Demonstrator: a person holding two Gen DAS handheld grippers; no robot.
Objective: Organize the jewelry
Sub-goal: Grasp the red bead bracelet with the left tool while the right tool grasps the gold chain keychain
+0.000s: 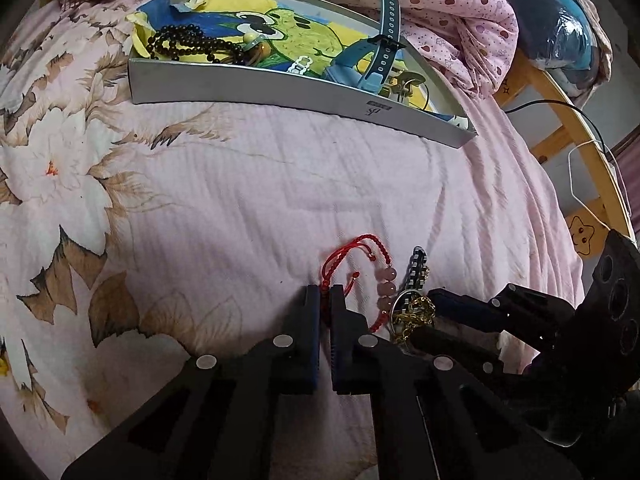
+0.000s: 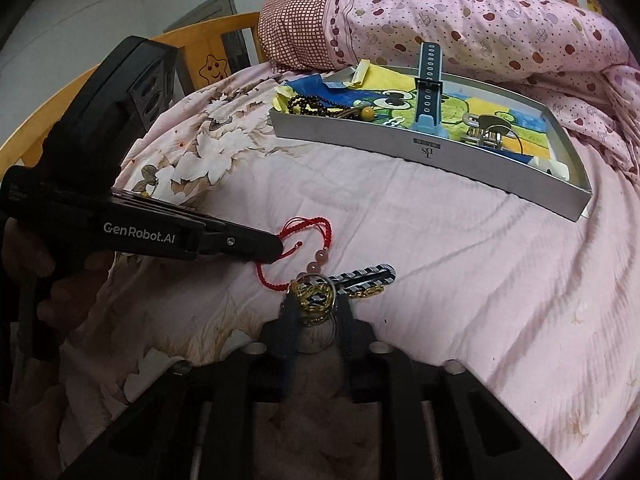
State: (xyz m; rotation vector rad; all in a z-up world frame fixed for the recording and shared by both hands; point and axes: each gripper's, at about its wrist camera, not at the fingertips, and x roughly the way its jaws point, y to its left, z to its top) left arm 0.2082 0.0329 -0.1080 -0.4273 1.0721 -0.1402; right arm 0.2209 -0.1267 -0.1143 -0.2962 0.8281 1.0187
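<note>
A red cord bracelet (image 1: 362,268) with pink beads lies on the pink bed sheet; it also shows in the right wrist view (image 2: 310,232). My left gripper (image 1: 325,294) is shut on its red cord. Beside it lie a gold chain with a ring (image 1: 414,314) and a black-and-white beaded band (image 1: 416,268). My right gripper (image 2: 316,306) has its fingers closed around the gold chain and ring (image 2: 316,296), with the striped band (image 2: 366,276) just beyond. A grey box lid (image 1: 280,94) at the back holds dark beads (image 1: 180,42) and a blue watch (image 1: 384,52).
A folded pink quilt (image 2: 460,20) lies behind the tray (image 2: 400,148). A wooden bed rail (image 1: 580,152) with a black cable runs along the right edge. The sheet between tray and grippers is flat with flower print on the left.
</note>
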